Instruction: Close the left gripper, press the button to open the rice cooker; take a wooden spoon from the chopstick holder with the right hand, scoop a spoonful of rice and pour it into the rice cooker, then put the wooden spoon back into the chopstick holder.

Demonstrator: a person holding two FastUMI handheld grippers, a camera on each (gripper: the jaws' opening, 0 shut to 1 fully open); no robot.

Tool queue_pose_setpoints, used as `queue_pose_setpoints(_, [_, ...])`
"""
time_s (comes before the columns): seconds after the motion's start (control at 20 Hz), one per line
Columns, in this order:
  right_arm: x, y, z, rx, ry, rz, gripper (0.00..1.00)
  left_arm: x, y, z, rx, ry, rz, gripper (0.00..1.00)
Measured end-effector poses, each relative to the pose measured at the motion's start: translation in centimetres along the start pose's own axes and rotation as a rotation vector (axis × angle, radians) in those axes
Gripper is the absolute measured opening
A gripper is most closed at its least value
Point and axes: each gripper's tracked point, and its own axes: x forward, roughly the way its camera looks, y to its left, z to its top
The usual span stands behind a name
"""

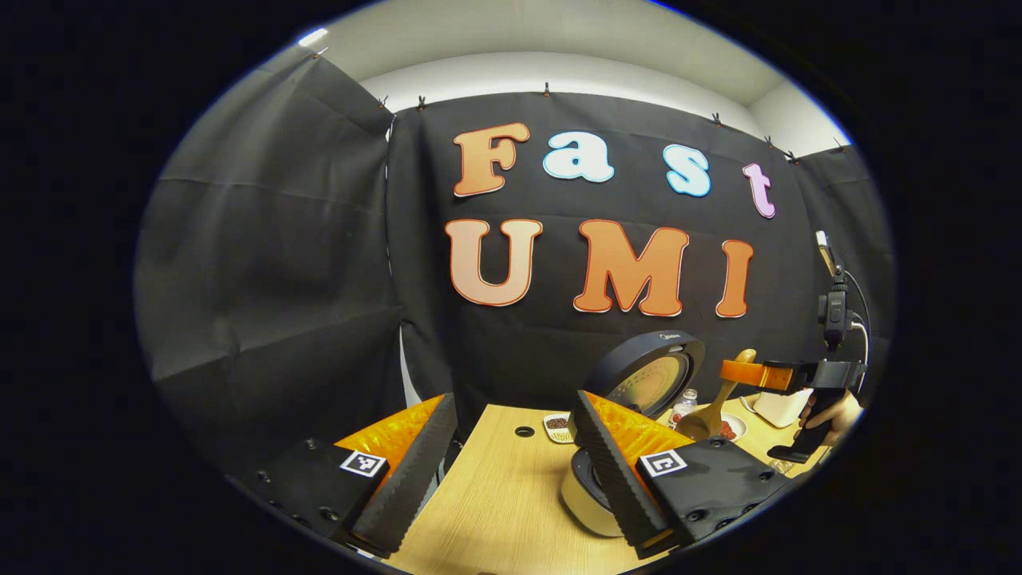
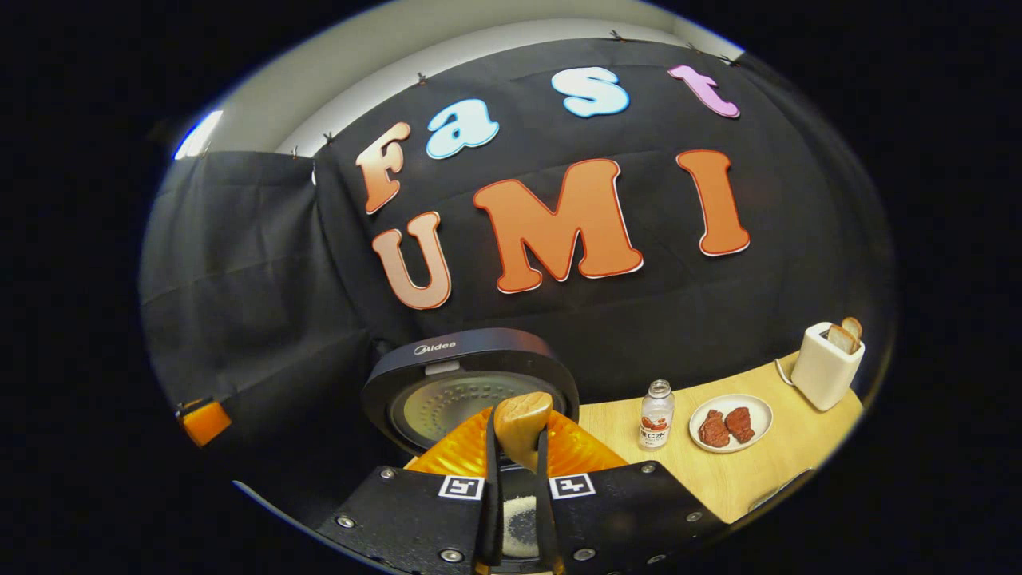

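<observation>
The wooden spoon (image 2: 523,423) looks light, hard and smooth, held tight by its handle in the right gripper (image 2: 517,487) above the open rice cooker (image 2: 471,383), while the left gripper (image 1: 511,471) hangs wide open nearby.

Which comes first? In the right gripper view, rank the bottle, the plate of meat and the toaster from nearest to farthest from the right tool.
1. Bottle: nearest, just right of the right tool, which is shut on the wooden spoon.
2. Plate of meat: next, further right on the table.
3. Toaster: farthest, at the table's far right corner.
</observation>
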Motion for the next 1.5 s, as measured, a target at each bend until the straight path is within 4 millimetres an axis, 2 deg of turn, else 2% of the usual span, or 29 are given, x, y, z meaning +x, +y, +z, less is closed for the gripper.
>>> queue_pose_setpoints(0.35, [0.0, 1.6, -1.3, -0.17, 0.007, 0.023, 0.16, -0.1, 0.6, -0.6, 0.002, 0.009, 0.018, 0.98])
queue_pose_setpoints(0.6, [-0.1, 2.1, -2.2, -0.171, 0.029, 0.045, 0.16, -0.3, 1.1, -1.0, 0.024, 0.016, 0.04, 0.99])
queue_pose_setpoints(0.75, [-0.4, 1.4, -2.2, -0.122, 0.035, 0.046, 0.16, -0.4, 0.9, -1.3, 0.019, 0.023, 0.039, 0.98])
queue_pose_setpoints(0.9, [-1.1, 0.2, -1.1, -0.053, 0.025, 0.038, 0.16, -0.4, 0.4, -1.1, -0.014, 0.018, 0.035, 0.98])
queue_pose_setpoints(1.0, [-1.9, -1.1, 0.1, -0.015, 0.01, 0.026, 0.16, -0.6, -0.3, -0.8, -0.038, 0.008, 0.021, 1.0])
queue_pose_setpoints(1.15, [-3.5, -4.3, 1.6, 0.018, -0.016, -0.005, 0.16, -0.4, -0.8, 0.2, -0.018, -0.01, 0.027, 0.98])
queue_pose_setpoints(1.3, [-5.5, -8.5, 2.8, 0.03, -0.035, -0.054, 0.16, -0.4, -2.0, 1.4, -0.011, -0.037, 0.024, 0.99])
queue_pose_setpoints(1.5, [-8.9, -14.6, 3.5, 0.03, -0.045, -0.135, 0.16, -0.4, -3.7, 2.1, -0.001, -0.055, 0.017, 0.99])
